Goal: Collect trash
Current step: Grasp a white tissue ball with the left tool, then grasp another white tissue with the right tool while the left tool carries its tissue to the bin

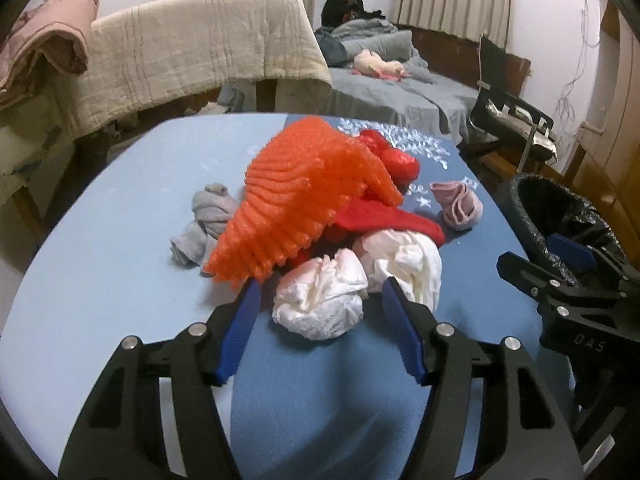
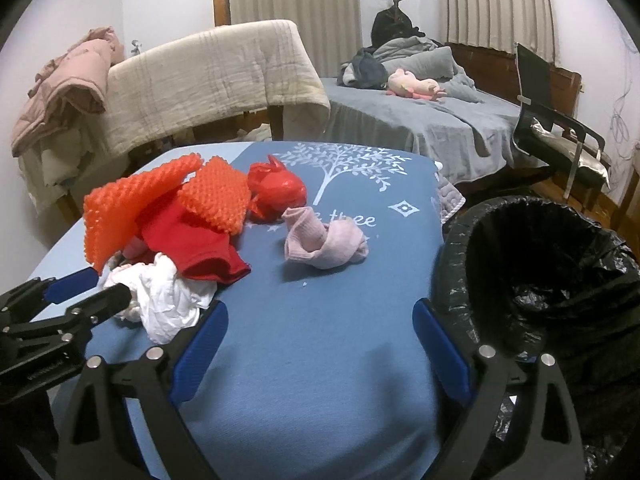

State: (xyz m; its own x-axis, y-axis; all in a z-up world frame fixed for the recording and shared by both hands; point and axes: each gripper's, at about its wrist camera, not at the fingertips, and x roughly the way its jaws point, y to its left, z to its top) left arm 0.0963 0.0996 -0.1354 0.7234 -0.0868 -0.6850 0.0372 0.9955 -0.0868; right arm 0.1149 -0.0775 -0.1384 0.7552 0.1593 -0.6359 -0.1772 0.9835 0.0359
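Collection barely begun: tissue wads (image 1: 320, 300), orange netting (image 1: 296, 200) and red bag (image 2: 276, 190) remain on the counter (image 2: 320, 360). Bin (image 2: 540, 264) looks empty. Left gripper (image 1: 320, 304) apart around a wad; right gripper (image 2: 320, 320) apart, empty.

Surface (image 2: 320, 360): blue cloth cover, white tree print toward far edge.

Lying on it:
- grey sock (image 1: 204, 220), bunched, left side of the pile.
- orange foam netting (image 1: 296, 204), draped over the pile.
- red cloth (image 2: 192, 244), under the netting.
- crumpled white tissue (image 1: 320, 300), near edge of pile; second white wad (image 1: 408, 260) just beside it.
- red plastic bag (image 2: 276, 192), behind the pile.
- pink sock (image 2: 324, 240), folded, apart on the right.
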